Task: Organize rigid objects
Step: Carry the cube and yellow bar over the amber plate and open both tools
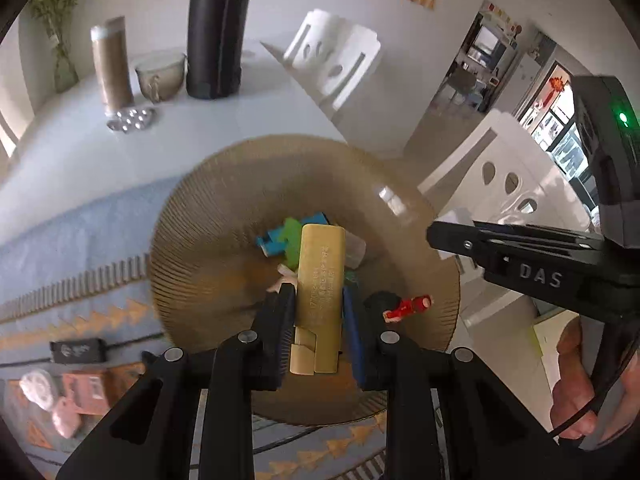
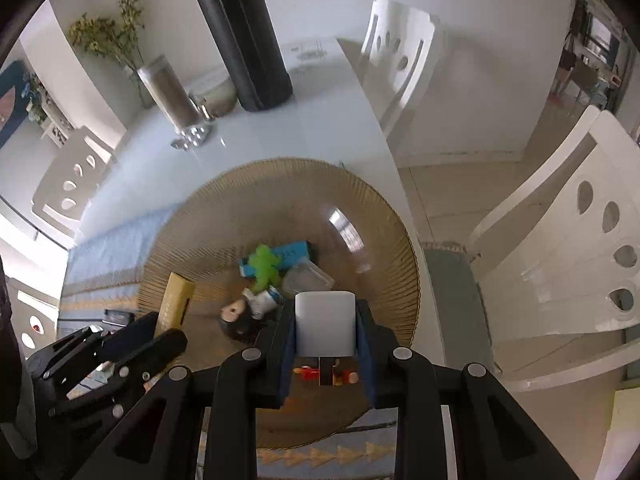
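My left gripper [image 1: 318,296] is shut on a long yellow plug adapter [image 1: 320,280], held above a ribbed amber glass bowl [image 1: 208,248]. My right gripper [image 2: 325,320] is shut on a white charger block [image 2: 325,322] over the same bowl [image 2: 192,220]. In the bowl lie a blue box [image 2: 294,254], a green toy figure [image 2: 264,266], a clear plastic case [image 2: 308,280], a dark-haired doll [image 2: 244,312] and a small red figure [image 1: 410,306]. The right gripper [image 1: 444,236] shows at the right of the left wrist view; the left gripper with the yellow adapter [image 2: 174,300] shows at the lower left of the right wrist view.
The bowl sits on a blue patterned cloth [image 1: 72,240] on a white table [image 1: 200,128]. At the back stand a tall black flask [image 1: 216,28], a brown canister [image 1: 112,68], a ceramic cup [image 1: 160,74] and a vase of dried flowers [image 2: 116,36]. White chairs [image 2: 560,248] ring the table.
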Available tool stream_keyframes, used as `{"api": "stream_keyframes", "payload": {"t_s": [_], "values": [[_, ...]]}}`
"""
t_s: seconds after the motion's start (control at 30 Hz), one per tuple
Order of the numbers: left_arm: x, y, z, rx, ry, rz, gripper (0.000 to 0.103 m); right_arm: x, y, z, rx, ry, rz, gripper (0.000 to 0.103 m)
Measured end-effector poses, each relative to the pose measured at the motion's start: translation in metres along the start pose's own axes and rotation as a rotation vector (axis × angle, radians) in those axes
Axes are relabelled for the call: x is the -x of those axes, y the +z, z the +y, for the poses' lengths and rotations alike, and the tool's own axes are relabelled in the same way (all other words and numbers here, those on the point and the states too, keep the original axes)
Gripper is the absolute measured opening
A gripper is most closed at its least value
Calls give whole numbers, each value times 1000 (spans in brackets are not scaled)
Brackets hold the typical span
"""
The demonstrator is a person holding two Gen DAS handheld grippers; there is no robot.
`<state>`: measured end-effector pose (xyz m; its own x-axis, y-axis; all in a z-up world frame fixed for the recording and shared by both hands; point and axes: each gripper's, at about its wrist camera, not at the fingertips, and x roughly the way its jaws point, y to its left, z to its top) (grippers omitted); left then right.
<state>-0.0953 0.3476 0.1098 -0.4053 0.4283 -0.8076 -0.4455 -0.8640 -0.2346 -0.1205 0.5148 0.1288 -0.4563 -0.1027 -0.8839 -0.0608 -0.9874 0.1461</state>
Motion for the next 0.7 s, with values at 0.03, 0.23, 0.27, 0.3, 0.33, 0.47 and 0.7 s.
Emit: {"api": "stream_keyframes", "payload": {"t_s": [0.03,0.23,0.27,0.3,0.33,0.47,0.7], "values": [[-4,-2,-2,0,0,10,21,-5,0,-3,3,2,10,26],[-22,-8,-6,4,5,54,21,-20,-4,-13,14,-5,45,26],[-24,-9,-5,5,5,58,21,-22,-4,-14,13,-4,50,26],[-25,-10,-5,6,4,62,21,-23,-5,-15,12,-4,55,27],[-26,-11,-5,6,3,65,21,-24,-5,-16,12,-5,60,26],[-28,-11,-5,24,-37,88,24,-29,-6,-19,3,-7,88,27],[1,-15,8,49,-43,58,66,-15,-11,-29,-23,-11,83,50]]}}
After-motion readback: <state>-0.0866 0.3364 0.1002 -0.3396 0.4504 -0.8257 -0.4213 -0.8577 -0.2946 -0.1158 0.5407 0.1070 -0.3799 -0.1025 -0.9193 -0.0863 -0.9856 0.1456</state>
